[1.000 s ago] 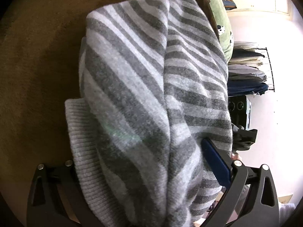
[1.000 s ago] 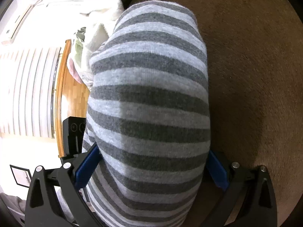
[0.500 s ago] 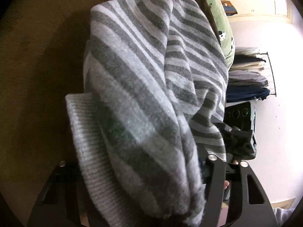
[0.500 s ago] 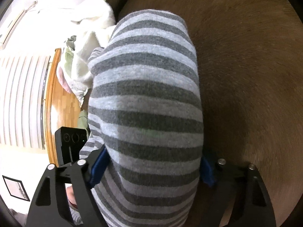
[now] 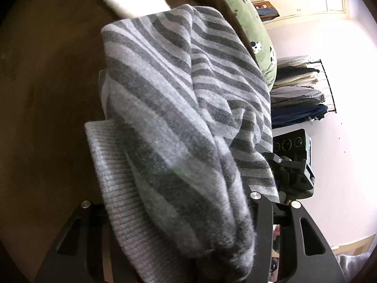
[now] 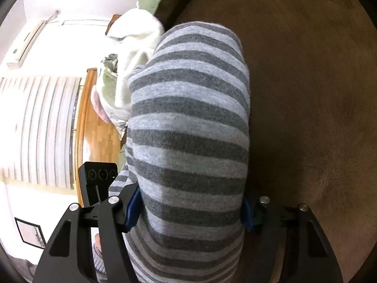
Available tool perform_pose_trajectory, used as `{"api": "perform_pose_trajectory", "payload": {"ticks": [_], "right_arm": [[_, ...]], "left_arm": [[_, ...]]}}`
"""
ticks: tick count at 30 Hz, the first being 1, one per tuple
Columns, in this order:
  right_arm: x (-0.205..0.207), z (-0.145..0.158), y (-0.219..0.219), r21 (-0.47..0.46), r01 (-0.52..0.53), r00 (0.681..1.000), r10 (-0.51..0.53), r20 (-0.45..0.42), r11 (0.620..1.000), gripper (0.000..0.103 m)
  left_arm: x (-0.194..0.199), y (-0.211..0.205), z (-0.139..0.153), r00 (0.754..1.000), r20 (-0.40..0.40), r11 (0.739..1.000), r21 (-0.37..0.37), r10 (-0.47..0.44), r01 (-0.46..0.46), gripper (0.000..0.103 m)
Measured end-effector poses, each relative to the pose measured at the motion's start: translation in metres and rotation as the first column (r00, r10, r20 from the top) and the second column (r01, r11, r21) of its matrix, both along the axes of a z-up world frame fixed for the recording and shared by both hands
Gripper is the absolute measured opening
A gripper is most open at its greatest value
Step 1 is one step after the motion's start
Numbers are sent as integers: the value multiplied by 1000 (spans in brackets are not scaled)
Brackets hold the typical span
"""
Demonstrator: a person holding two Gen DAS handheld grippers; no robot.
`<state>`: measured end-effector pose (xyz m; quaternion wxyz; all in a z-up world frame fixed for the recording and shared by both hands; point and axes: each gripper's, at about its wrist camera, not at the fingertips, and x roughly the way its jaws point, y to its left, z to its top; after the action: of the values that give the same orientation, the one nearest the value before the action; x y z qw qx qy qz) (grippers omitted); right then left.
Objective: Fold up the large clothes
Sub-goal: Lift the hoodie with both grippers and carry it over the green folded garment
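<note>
Grey stripes fill both views: the sweater (image 5: 179, 122) hangs bunched and draped over both tools, above a brown surface (image 5: 47, 94) that looks like plush fabric. Its ribbed hem (image 5: 113, 179) droops on the near side in the left wrist view. The left tool (image 5: 179, 243) is clenched on a thick wad of the knit, the cloth spilling over and hiding most of its fingers. The right tool (image 6: 188, 210) grips another fold of the sweater (image 6: 188, 129), its blue pads (image 6: 133, 205) pressed against the cloth on either side.

Just beyond the sweater lies a white garment (image 6: 132, 54), heaped at the surface's far edge with a pale green one (image 6: 106, 80) beside it. A green spotted cushion (image 5: 249, 30) sits along the edge in the left view. Farther off, folded clothes are stacked on a wire rack (image 5: 301, 89) against a white wall. A small black camera unit (image 6: 99, 176) stands near the right tool, with a wooden floor (image 6: 99, 132) and striped blinds (image 6: 37, 127) behind it.
</note>
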<state>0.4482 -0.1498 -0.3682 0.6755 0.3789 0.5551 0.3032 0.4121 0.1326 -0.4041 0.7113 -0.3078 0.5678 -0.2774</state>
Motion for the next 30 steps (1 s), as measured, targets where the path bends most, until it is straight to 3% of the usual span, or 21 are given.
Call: {"api": "perform_pose_trajectory", "payload": {"ticks": [8,23,30], "right_arm": [[-8,38,-6,15,-23,999,22,32,1000,65],[-49,181,29,28,-109,988,105,110,994,65],[-60,212,34,42,-165,980,159,121,985,65]], "left_arm": [[-6,13,43,1000,30,1000,25,2,-3,52],[-62,56,196,995,90,996,82,33,-41,53],[-97,66,226,991,111,992,97,68,-79,53]]}}
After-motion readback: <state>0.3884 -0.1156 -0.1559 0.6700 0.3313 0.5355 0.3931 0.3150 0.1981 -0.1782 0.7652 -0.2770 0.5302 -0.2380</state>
